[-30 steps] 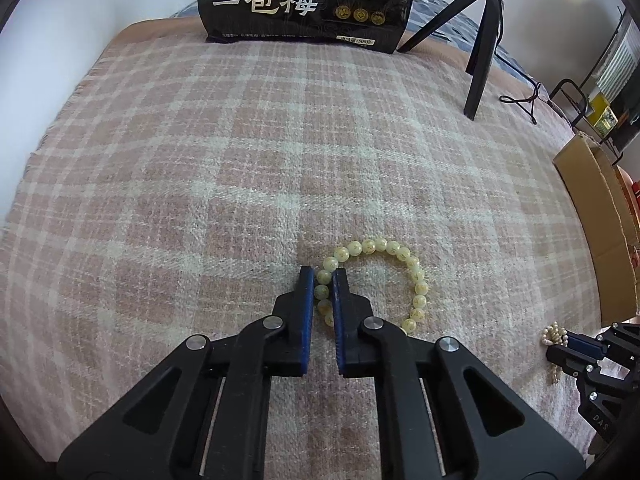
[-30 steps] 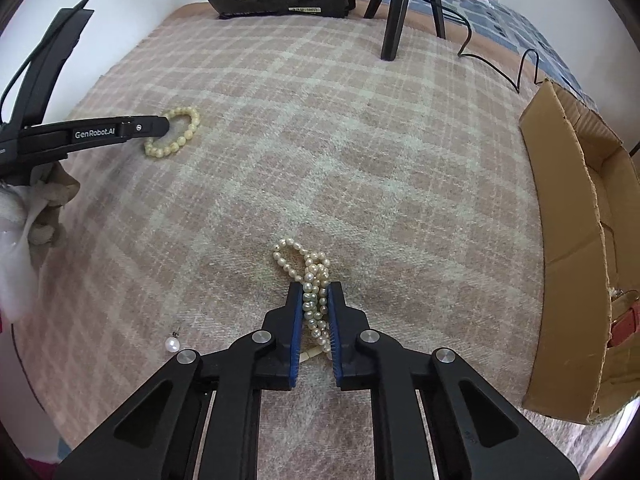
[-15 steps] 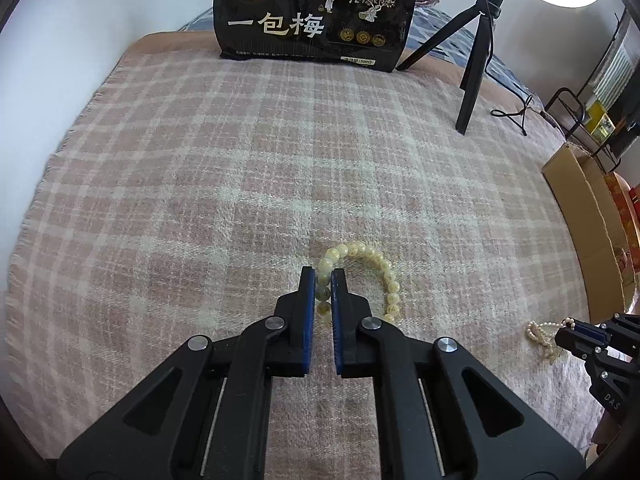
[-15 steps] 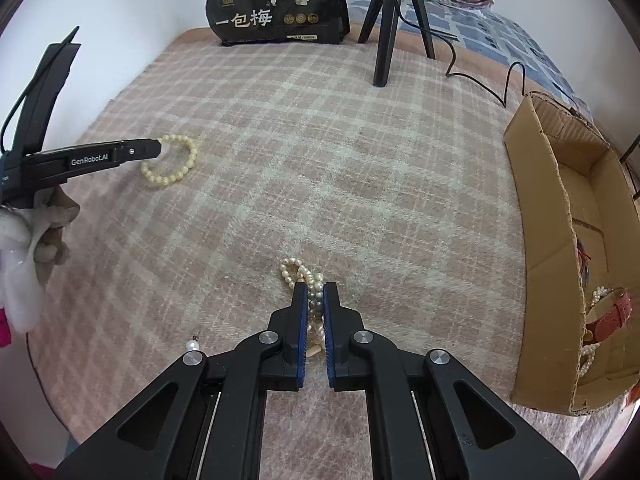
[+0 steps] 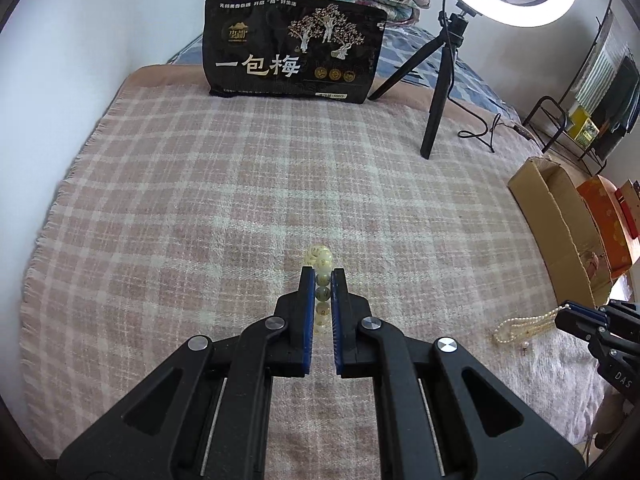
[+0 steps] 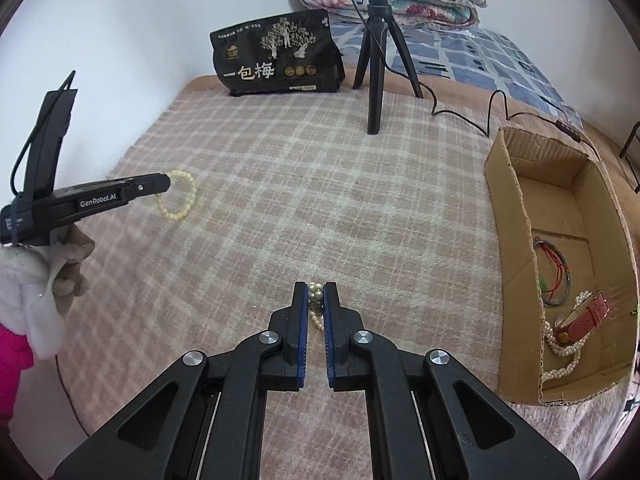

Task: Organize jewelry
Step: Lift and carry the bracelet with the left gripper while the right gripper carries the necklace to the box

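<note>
1. Pink plaid blanket [image 6: 280,184] covers the bed; one black snack bag [image 6: 280,60], one black tripod [image 6: 376,64], one open cardboard box [image 6: 516,280] at right.
2. Left gripper [image 5: 323,276] is clamped on the yellow bead bracelet [image 6: 180,194], lifted.
3. Right gripper [image 6: 316,292] is clamped on the white pearl necklace [image 5: 524,324], lifted.
4. Box holds one red-strap watch [image 6: 584,318], one pearl strand [image 6: 560,350], one bangle [image 6: 554,276].

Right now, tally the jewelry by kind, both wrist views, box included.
Bead bracelets: 1, yellow bead bracelet, held in the left gripper
Pearl strands: 2, pearl strand in the right gripper, pearl strand in the cardboard box
Bangles: 1, thin bangle
Watches: 1, red-strapped watch
Total: 5
</note>
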Demonstrator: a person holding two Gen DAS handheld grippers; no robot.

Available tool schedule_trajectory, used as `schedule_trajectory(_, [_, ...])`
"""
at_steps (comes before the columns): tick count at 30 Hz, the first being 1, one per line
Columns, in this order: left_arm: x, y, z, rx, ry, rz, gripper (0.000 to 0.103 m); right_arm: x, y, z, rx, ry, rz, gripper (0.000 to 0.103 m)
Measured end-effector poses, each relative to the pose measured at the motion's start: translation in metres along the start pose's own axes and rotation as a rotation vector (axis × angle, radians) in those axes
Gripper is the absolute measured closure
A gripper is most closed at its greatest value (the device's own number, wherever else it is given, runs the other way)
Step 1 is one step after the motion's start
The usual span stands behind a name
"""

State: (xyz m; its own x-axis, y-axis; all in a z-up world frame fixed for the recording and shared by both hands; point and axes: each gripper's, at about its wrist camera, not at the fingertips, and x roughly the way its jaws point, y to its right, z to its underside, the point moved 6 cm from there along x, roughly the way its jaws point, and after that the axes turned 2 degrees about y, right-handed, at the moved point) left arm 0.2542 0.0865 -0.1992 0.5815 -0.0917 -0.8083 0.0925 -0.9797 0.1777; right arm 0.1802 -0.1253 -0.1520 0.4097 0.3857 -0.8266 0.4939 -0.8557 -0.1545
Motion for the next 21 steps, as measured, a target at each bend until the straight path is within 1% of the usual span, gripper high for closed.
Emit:
schedule_trajectory(9, [-0.025,0.028,-0.012,0.025,0.041,0.061,0.098,-0.034,-0.001,-0.019,0.028,0.092,-0.034,0.097])
schedule_trajectory(11, [-0.029,0.036,-0.015,0.037,0.049,0.075,0.098,-0.041,0.001,-0.022,0.032,0.110,-0.029,0.097])
schedule_trajectory(15, [-0.038,0.055,-0.022,0.061,0.062,0.107,0.098,-0.055,0.013,-0.027,0.049,0.140,-0.017,0.097])
schedule_trajectory(21, [-0.044,0.092,-0.033,0.104,0.079,0.152,0.098,-0.078,0.044,-0.029,0.079,0.184,0.026,0.097])
